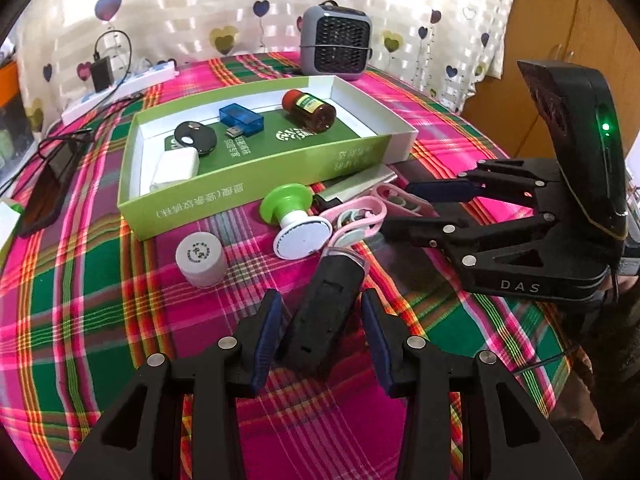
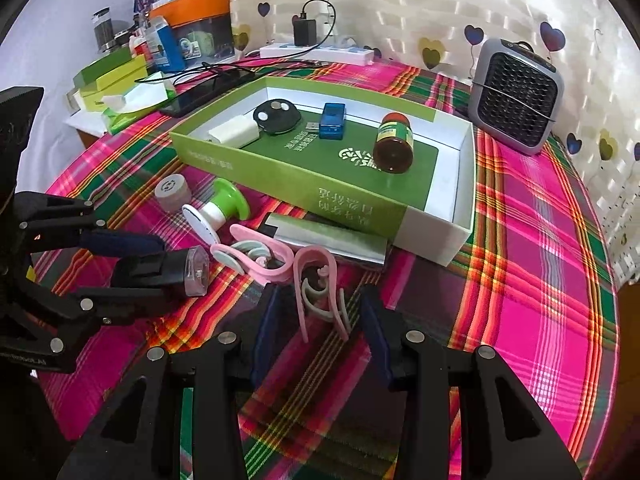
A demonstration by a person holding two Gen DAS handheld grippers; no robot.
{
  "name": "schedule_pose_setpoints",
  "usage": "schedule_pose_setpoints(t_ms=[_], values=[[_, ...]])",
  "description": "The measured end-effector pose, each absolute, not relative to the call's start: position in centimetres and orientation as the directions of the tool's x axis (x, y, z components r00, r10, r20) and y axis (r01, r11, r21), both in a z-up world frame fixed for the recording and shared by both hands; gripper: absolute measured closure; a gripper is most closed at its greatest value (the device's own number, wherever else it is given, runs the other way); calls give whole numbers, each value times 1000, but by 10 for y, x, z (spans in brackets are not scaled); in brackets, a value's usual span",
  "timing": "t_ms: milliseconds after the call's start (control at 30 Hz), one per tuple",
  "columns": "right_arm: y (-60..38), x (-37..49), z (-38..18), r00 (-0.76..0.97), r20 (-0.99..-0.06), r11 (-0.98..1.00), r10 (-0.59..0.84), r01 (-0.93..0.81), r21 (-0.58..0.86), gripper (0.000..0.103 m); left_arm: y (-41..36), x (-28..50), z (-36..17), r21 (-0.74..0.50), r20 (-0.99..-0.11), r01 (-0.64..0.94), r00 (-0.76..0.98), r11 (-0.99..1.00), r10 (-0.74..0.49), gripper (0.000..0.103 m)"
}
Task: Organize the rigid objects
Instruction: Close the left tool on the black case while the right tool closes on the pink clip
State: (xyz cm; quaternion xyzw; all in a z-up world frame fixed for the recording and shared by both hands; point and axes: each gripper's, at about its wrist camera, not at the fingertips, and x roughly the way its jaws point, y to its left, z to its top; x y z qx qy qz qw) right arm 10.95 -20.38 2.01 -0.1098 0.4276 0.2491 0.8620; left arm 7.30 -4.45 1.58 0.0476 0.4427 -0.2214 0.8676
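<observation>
A black lamp with a clear lens [image 1: 328, 304] sits between the blue pads of my left gripper [image 1: 322, 300], which is shut on it; the right wrist view shows the lamp [image 2: 176, 270] held just above the cloth. My right gripper [image 2: 320, 300] stands open astride a pink and grey clip [image 2: 316, 280], with gaps on both sides. A second pink clip [image 2: 256, 258] lies just left of it. The green tray box [image 2: 280, 168] holds a brown bottle [image 2: 394, 144], a blue USB stick [image 2: 333, 120], a black round fob [image 2: 276, 117] and a white charger [image 2: 236, 133].
On the plaid cloth in front of the box lie a green and white stamper [image 2: 218, 208], a small grey jar [image 2: 173, 192] and a flat silver case [image 2: 332, 238]. A grey fan heater [image 2: 516, 96] stands at the back right. A power strip [image 2: 320, 53] and a phone [image 2: 208, 94] lie behind.
</observation>
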Motion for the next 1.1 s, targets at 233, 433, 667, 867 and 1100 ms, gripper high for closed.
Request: schedule_pose_setpoints(t_ms=[233, 433, 667, 867, 1100], values=[[-205, 110, 20, 519, -790, 861, 328, -508, 24, 61, -46, 73, 15, -91, -788, 411, 527, 907, -318, 63], [-204, 110, 20, 520, -789, 863, 326, -504, 24, 61, -46, 72, 15, -88, -786, 406, 533, 910, -314, 65], [-205, 111, 20, 519, -789, 861, 329, -507, 25, 62, -42, 72, 15, -93, -785, 390, 537, 916, -309, 73], [-202, 108, 22, 513, -787, 850, 343, -526, 27, 72, -41, 71, 16, -90, -784, 389, 540, 917, -307, 75], [-203, 107, 21, 511, -786, 850, 348, -526, 34, 79, -40, 70, 16, -98, -782, 386, 541, 917, -311, 77]])
